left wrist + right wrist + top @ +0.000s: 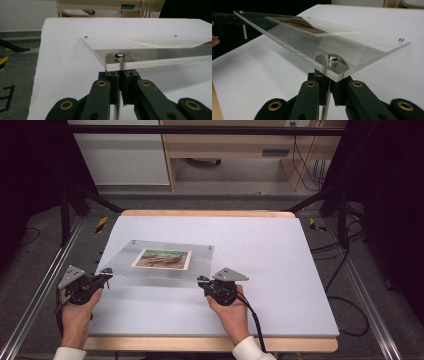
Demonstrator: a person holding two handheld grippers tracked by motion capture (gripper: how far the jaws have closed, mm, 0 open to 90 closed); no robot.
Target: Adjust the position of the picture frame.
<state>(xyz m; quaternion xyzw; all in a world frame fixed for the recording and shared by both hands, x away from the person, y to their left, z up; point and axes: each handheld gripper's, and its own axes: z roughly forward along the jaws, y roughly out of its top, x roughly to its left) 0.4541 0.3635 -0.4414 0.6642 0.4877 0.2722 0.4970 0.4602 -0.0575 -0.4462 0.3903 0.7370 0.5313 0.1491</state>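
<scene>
— so, where's the acrylic frame (165, 259) sitting?

— over the white table sheet (280, 270), left of centre, with a photo (162, 258) sandwiched inside. at its near left corner the left gripper (106, 273) has its jaws pinched tight on a thin metal standoff pin (120, 65) under the corner cap (119, 55).

— and the right side?

— same story: the right gripper (201, 281) is clamped narrow on the pin (327, 72) at the near right corner, below its cap (333, 58).

— anything hard to see?

— the pins' lower ends are hidden between the jaws, and the photo's subject is too small to make out.
</scene>
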